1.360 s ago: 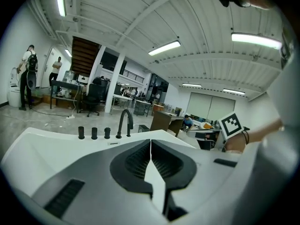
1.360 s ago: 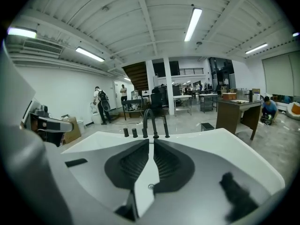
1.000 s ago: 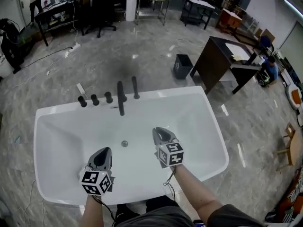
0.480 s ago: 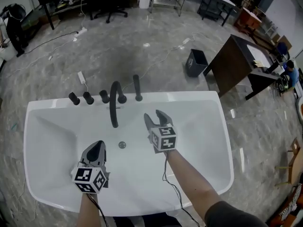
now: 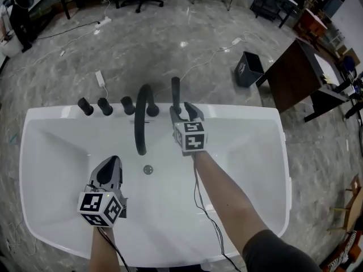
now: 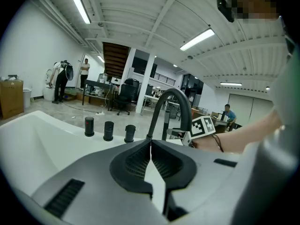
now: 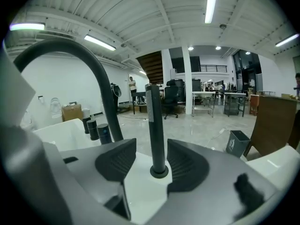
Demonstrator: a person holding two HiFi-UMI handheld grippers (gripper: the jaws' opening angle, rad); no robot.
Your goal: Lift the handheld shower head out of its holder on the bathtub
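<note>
Standing upright in its round collar (image 7: 159,171) on the far rim of the bathtub (image 5: 266,152), the handheld shower head (image 5: 176,92) is a slim, matte black rod, straight and plain. Just left of it rises an arched black spout (image 5: 142,118), a smooth tube that curves over the basin, and further left 3 short black cylindrical knobs (image 5: 105,105) stand in a row. The tub is glossy white, a rounded rectangle with a small metal drain (image 5: 148,169) in its floor; round it lies grey marbled flooring (image 5: 142,44).

1 second ago both grippers hung over the near half of the basin with the right one's jaws together. Since then the right gripper (image 5: 185,111) has travelled across to the far rim and its jaws are opening, now wide, with the shower head between the ribbed dark pads (image 7: 117,161) but not touching either. The left gripper (image 5: 112,162) has moved forward only a little; its jaws are pressed together on nothing.

The right forearm stretches long across the tub, marker cube on top, gripper tilted slightly downward. The left arm is short at the lower edge, its gripper aimed at the spout from left of the drain
</note>
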